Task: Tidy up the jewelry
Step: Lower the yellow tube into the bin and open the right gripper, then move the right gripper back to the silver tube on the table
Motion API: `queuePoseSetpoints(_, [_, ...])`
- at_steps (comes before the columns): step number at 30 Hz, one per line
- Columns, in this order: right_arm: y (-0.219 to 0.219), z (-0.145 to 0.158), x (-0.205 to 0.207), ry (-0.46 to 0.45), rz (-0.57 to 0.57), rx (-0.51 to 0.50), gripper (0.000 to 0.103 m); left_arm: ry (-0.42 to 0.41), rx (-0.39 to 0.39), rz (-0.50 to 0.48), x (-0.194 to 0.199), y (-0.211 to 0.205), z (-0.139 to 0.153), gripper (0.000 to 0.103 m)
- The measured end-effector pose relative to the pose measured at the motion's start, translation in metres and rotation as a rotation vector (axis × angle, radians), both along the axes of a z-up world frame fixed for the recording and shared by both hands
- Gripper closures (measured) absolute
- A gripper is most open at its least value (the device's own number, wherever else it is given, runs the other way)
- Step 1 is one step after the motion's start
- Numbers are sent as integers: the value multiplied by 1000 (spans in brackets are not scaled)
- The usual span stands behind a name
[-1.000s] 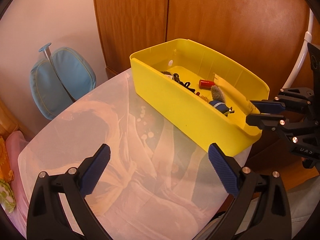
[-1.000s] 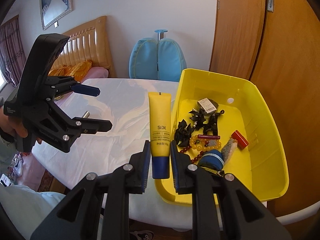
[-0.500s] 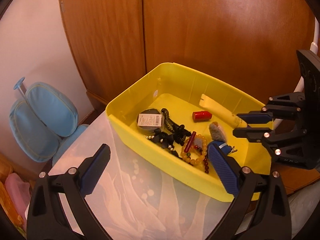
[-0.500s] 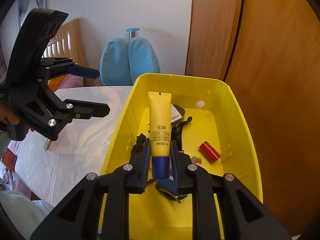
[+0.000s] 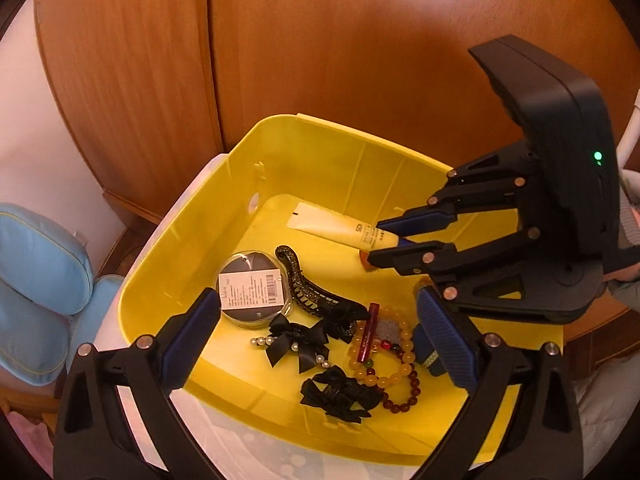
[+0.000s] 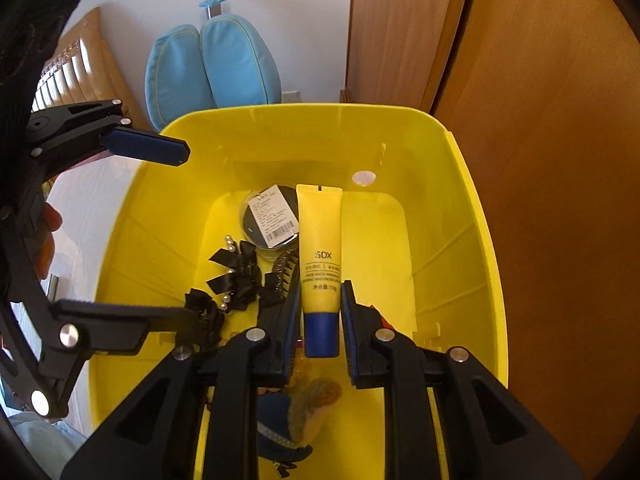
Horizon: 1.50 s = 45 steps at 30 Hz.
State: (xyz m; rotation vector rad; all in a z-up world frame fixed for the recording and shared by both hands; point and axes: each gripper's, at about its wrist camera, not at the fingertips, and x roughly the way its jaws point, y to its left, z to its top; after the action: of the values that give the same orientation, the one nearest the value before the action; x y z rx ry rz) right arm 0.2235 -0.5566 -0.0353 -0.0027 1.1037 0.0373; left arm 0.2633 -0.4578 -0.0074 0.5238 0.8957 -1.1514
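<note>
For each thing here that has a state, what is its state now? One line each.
Left hand-held gripper: open, empty, above the bin.
Right hand-held gripper: shut on the tube.
Tube: capped, held inside the bin.
Yellow bin: open-topped, holding accessories.
Round case: closed, lying flat.
Wardrobe doors: shut.

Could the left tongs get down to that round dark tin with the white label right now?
Probably yes. The left tongs hang open and empty above the yellow plastic bin, and the round dark tin with the white label lies uncovered; the black hair clip only touches its side.
</note>
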Motion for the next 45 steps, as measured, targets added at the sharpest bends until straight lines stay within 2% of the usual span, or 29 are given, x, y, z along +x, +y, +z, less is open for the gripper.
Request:
queuePoseSetpoints(6, [-9,-30,25,111,-19,-13,82,-9,48,-76,9,-9,-9,7])
queuePoseSetpoints(21, [-1,-61,51,220,-37,-63,82,-6,26,-72,16,-5,-17,7])
queuePoseSetpoints(22, [-1,-61,50,219,-40,-64,78,-7,24,-70,16,-4,-17,7])
queuePoseSetpoints(23, [-1,-60,49,216,-45,-65,68,-9,21,-67,16,-3,-16,7])
queuePoseSetpoints(25, [-1,-57,46,200,-52,-66,57,-13,13,-62,14,-1,-13,7])
queuePoseSetpoints(27, [1,-52,41,181,-53,-70,56,-21,0,-57,10,2,-9,7])
queuePoseSetpoints(30, [3,-40,33,143,-57,-89,45,-49,-33,-51,-1,11,5,7])
queuePoseSetpoints(35, [2,-10,7,33,-76,-53,14,-82,-113,0,-26,40,30,7])
queuePoseSetpoints(40, [7,29,-31,-98,-92,-14,10,-51,-201,140,-43,87,44,7])
queuePoseSetpoints(45, [29,59,-71,-188,-28,-16,9,-49,-163,268,-67,131,37,7])
